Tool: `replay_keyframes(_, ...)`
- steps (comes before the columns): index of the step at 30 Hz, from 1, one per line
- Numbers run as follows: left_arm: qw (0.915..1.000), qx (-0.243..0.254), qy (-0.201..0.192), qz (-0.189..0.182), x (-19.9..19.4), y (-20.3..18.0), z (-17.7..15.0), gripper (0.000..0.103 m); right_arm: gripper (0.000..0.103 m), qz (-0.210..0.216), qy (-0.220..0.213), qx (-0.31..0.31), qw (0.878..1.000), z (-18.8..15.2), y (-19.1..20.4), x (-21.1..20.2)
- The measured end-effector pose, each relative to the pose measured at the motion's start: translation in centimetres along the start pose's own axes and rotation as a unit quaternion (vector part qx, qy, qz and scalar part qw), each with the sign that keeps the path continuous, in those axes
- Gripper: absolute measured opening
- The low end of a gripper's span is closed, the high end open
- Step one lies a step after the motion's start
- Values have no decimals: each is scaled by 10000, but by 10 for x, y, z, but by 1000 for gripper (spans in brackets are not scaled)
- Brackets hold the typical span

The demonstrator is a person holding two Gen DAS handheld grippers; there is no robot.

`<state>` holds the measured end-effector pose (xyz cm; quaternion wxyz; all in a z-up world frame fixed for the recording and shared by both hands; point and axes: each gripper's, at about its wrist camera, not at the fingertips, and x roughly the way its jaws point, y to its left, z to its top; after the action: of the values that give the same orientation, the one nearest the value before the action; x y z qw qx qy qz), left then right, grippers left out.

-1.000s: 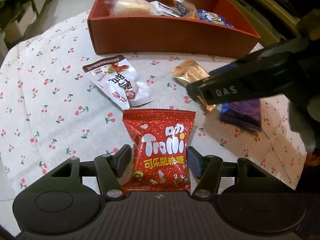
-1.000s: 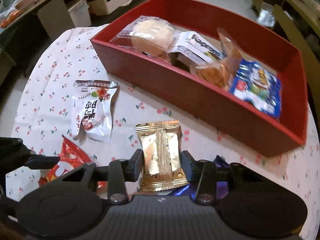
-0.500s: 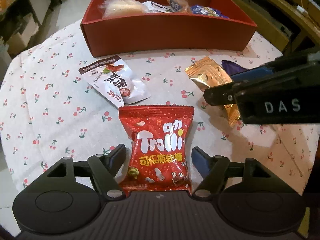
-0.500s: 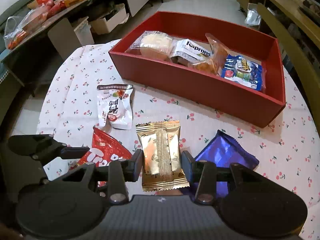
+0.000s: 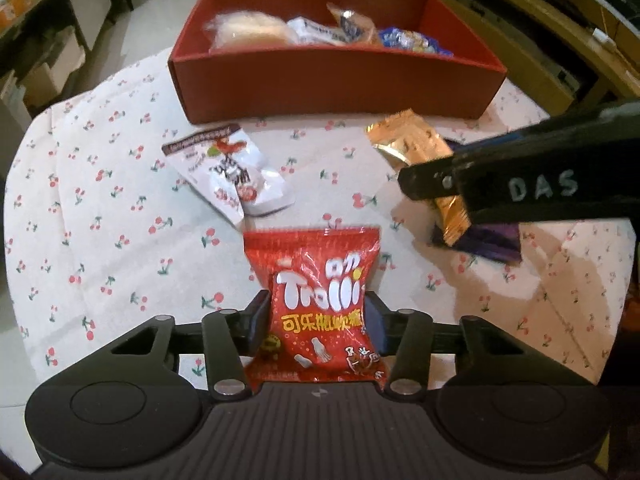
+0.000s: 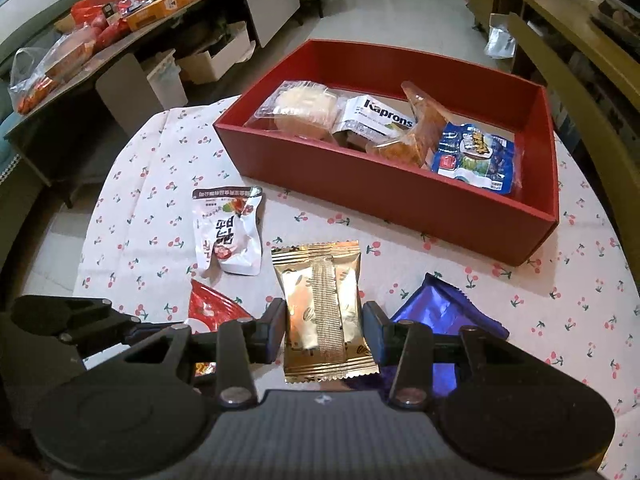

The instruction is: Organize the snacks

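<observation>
While the left gripper (image 5: 316, 316) is closing its jaws onto the red Trolli gummy bag (image 5: 316, 304), the right gripper (image 6: 324, 328) stays clamped on the gold foil snack packet (image 6: 322, 308). Both packets sit above the cherry-print tablecloth (image 6: 168, 184), near the red box (image 6: 384, 196) of snacks.

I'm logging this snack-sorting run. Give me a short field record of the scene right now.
left gripper: jaws closing, pads pressing red Trolli bag
right gripper: shut on gold packet
red box: holds four snacks
loose on tablecloth: white pouch, purple packet
</observation>
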<state>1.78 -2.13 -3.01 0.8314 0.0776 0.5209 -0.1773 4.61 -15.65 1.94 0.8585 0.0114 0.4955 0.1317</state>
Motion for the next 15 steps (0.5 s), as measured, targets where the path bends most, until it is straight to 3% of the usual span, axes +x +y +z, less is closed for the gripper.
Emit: replay_keyframes(15, 9998, -77, -171, -52, -5, 2, 7, 55, 49, -145, -124, 25, 9998, 1, -4, -5)
